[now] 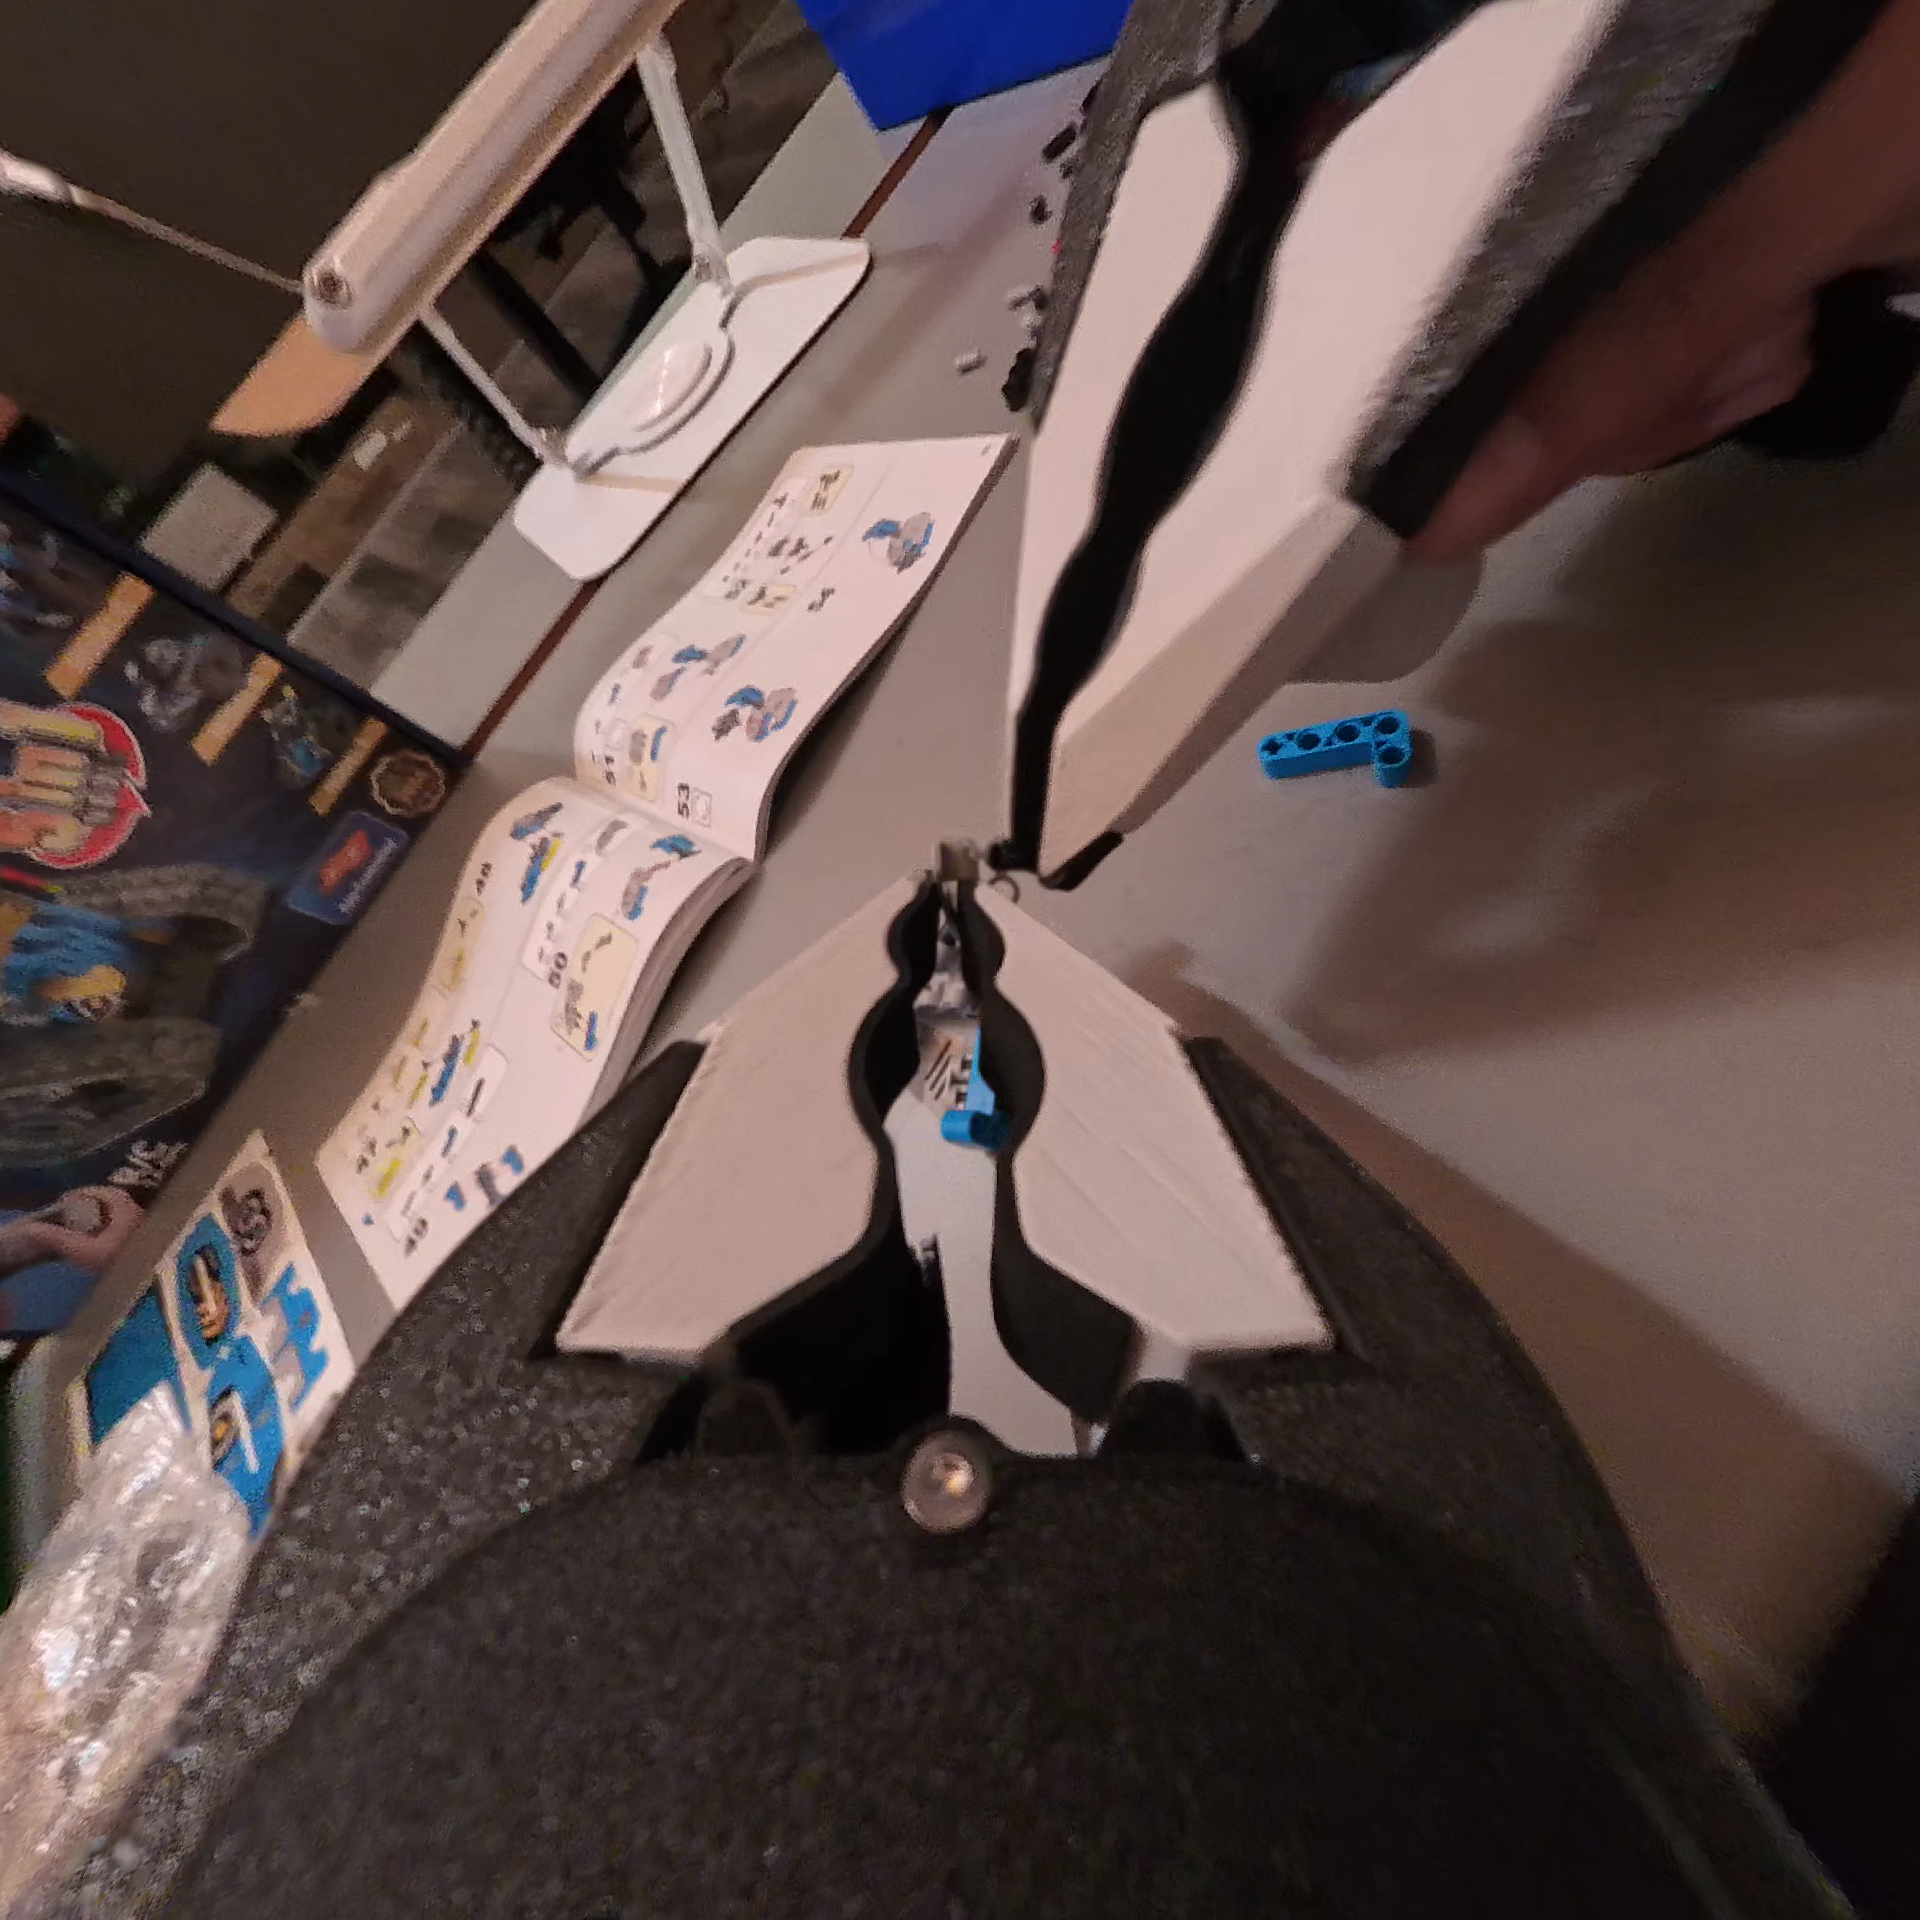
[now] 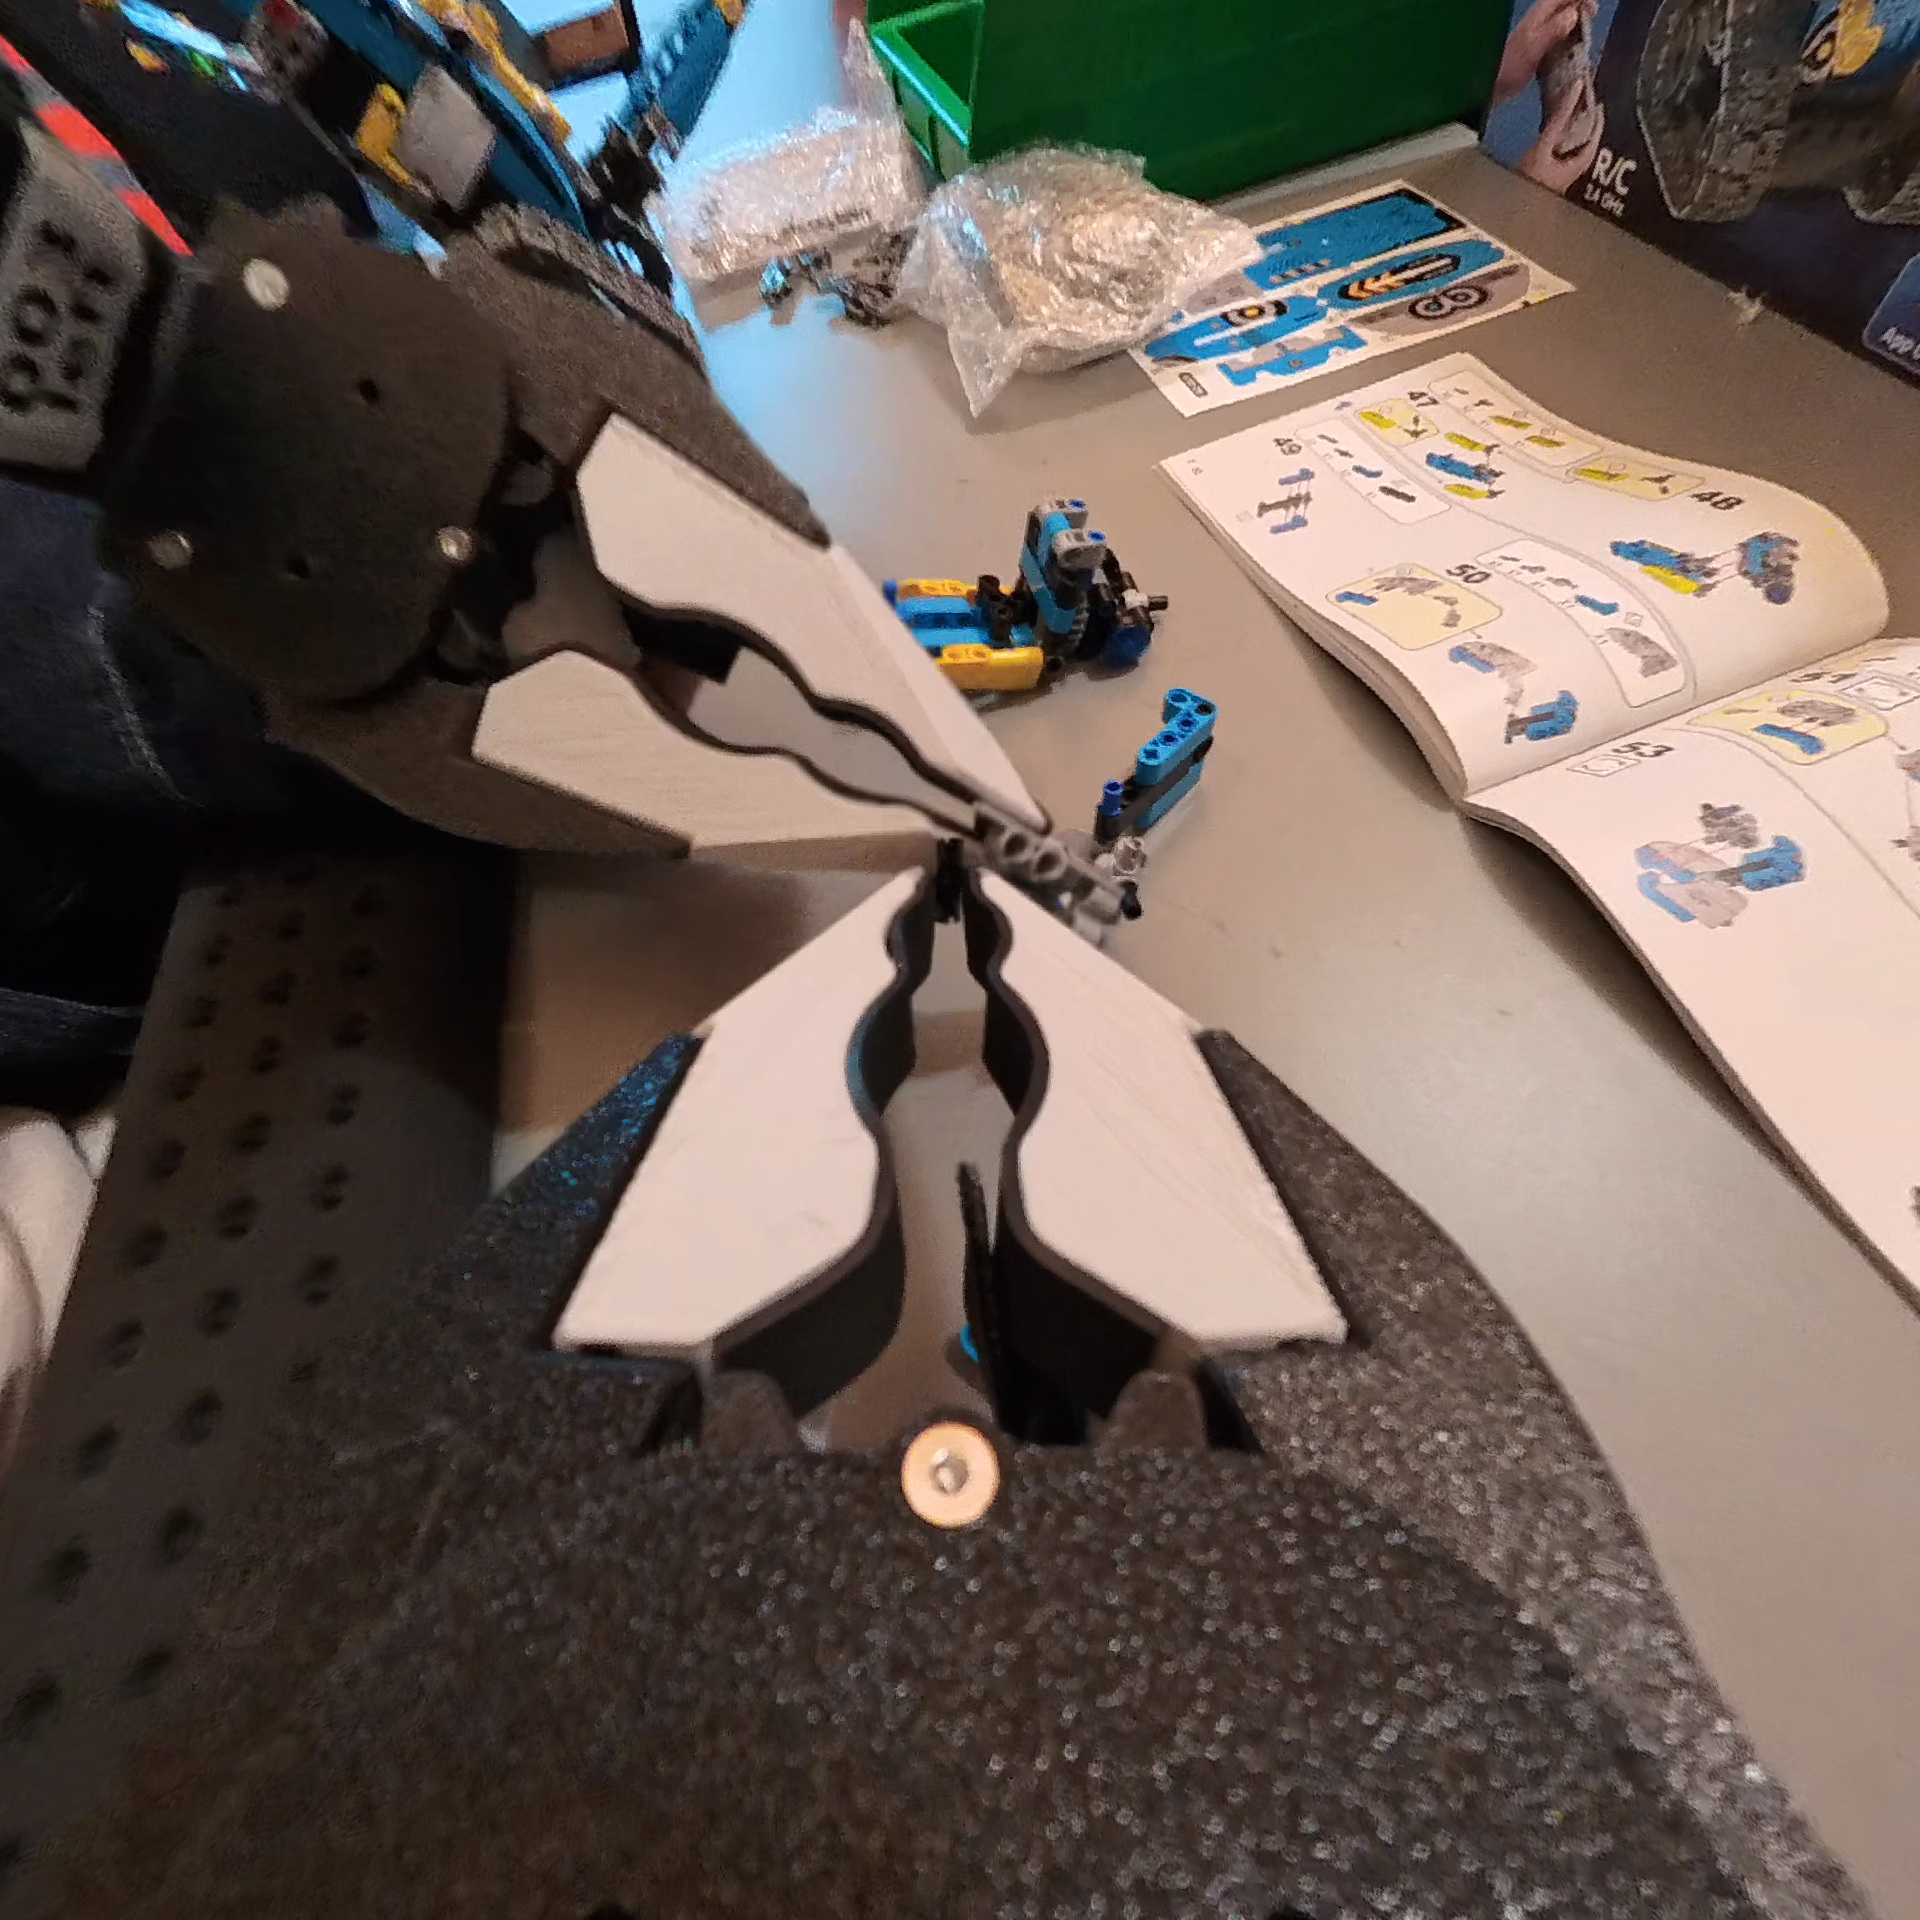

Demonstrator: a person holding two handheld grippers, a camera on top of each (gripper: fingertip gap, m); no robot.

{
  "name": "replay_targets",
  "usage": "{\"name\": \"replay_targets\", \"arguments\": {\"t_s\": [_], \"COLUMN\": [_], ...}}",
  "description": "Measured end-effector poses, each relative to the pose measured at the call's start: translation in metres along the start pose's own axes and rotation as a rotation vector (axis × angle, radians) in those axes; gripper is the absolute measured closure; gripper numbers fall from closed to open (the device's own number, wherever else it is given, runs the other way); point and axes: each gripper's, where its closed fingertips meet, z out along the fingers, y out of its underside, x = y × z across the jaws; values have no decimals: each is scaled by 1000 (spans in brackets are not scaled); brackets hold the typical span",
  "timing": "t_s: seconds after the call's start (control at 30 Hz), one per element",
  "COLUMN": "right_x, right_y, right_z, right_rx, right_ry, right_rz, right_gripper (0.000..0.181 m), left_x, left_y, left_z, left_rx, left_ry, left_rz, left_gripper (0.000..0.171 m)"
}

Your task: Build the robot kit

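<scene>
Above the grey table (image 1: 1558,935), left wrist view: the left gripper (image 1: 951,883) is clamped on a grey beam (image 1: 954,860), long axis running forward out of the tips; the right gripper (image 1: 1023,857) meets it tip to tip.

Right wrist view: the right gripper (image 2: 948,883) pinches a small black pin (image 2: 948,868), touching the grey beam (image 2: 1049,857) just ahead-right.

Colours here: both grippers are speckled black foam with plain white fingers (image 2: 1132,1132) edged in black. The table (image 2: 1403,1039) is flat grey. The loose L-beam (image 1: 1340,746) is bright blue with a row of round holes. The little model (image 2: 1029,608) mixes blue, yellow, black and grey. The booklet (image 2: 1621,644) is white with pale yellow boxes and blue-grey drawings. Sticker sheet (image 2: 1351,301) is white with blue and black shapes, the bin (image 2: 1143,73) solid green, the lamp (image 1: 686,395) all white.
</scene>
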Motion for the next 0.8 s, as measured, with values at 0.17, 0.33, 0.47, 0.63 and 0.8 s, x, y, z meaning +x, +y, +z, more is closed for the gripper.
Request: {"name": "replay_targets", "arguments": {"t_s": [0.17, 0.33, 0.47, 0.63, 0.8], "right_x": [-5, -7, -9, -12, -13], "right_y": [-2, -11, -16, -19, -14], "right_z": [5, 0, -3, -6, -4], "right_rx": [3, 98, 134, 168, 148], "right_ry": [13, -81, -129, -222, -273], "right_rz": [-30, 132, 181, 296, 368], "right_gripper": [177, 177, 177, 176, 177], "left_x": [-5, -5, -3, -6, -9], "left_y": [-4, -11, -13, -16, -14], "left_z": [-3, -7, -7, -11, -9], "left_rx": [44, 85, 92, 96, 71], "left_ry": [61, 53, 42, -58, -97], "left_rz": [-149, -137, -93, 70, 103], "left_gripper": [169, 169, 169, 170, 169]}}
